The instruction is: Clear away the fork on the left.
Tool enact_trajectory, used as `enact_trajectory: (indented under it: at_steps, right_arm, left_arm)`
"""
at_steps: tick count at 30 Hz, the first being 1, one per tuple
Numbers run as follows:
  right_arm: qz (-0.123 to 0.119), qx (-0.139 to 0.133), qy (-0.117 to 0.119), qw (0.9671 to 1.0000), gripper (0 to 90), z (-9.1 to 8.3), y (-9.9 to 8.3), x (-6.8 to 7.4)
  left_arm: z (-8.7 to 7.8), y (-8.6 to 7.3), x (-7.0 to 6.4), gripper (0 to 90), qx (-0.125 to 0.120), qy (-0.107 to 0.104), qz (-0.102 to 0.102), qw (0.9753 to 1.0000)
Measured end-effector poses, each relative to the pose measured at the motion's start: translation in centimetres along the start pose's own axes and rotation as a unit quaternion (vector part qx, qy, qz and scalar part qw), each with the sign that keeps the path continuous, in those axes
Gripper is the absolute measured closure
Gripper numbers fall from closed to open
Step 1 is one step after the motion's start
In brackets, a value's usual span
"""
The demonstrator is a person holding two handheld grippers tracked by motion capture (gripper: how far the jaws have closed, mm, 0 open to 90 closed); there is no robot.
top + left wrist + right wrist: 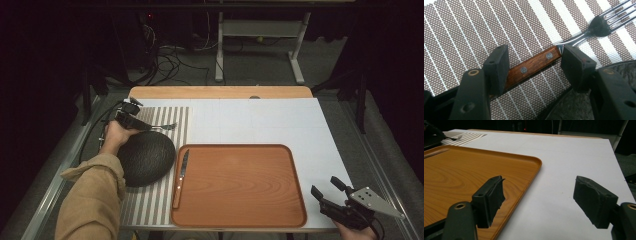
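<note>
Two tongs are working at the worktop (260, 120); the left tongs (534, 66) are straddling the wooden handle of the fork (541, 60), which is lying flat on the striped placemat (461, 32) just beyond the dark bowl (145, 157); the right tongs (544, 202) are hovering off the near right corner of the wooden tray (461, 175), well apart from the fork.

Risk, judged from this pose: the handle is running from one pad to the other rather than across the gap, so closing could be pushing on its ends and skating it along the mat instead of clamping it; the right-hand pad is sitting just where wood meets the steel neck, so a grip there could be slipping onto smooth metal; the bowl rim is lying close beside that pad and could be getting nudged.

Left tongs: jaws apart, roughly as wide as the handle is long, each pad at or just beside an end of the handle, nothing clamped yet. Right tongs: jaws spread wide, holding nothing and touching nothing. A knife (181, 175) is lying along the tray's left edge.
</note>
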State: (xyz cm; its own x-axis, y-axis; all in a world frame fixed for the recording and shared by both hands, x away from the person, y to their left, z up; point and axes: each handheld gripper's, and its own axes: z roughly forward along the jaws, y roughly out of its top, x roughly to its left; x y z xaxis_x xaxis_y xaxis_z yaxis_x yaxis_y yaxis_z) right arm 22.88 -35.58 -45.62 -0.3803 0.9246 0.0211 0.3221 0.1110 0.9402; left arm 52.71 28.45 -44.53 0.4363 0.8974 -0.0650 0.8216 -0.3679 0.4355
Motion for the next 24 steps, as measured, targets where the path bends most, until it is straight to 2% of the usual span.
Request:
enact_trajectory:
  at_steps: [5,14,21,24]
  right_arm:
    - [0.0,0.001,0.0,1.0,25.0,-0.01,0.02,0.03]
    - [-0.001,-0.001,0.003,1.0,25.0,-0.01,0.0,0.02]
    - [-0.001,-0.001,0.003,1.0,25.0,-0.01,0.0,0.01]
    - [0.0,0.0,0.003,1.0,25.0,-0.01,0.0,0.01]
  left_arm:
    - [0.02,-0.11,0.11,37.5,-0.002,-0.003,0.002,1.0]
    - [-0.08,-0.19,0.01,38.7,0.013,-0.003,0.013,0.9998]
    - [0.12,-0.15,0.31,41.3,0.003,-0.007,-0.009,0.9999]
    - [0.19,-0.13,0.39,42.1,-0.003,0.002,-0.018,0.9998]
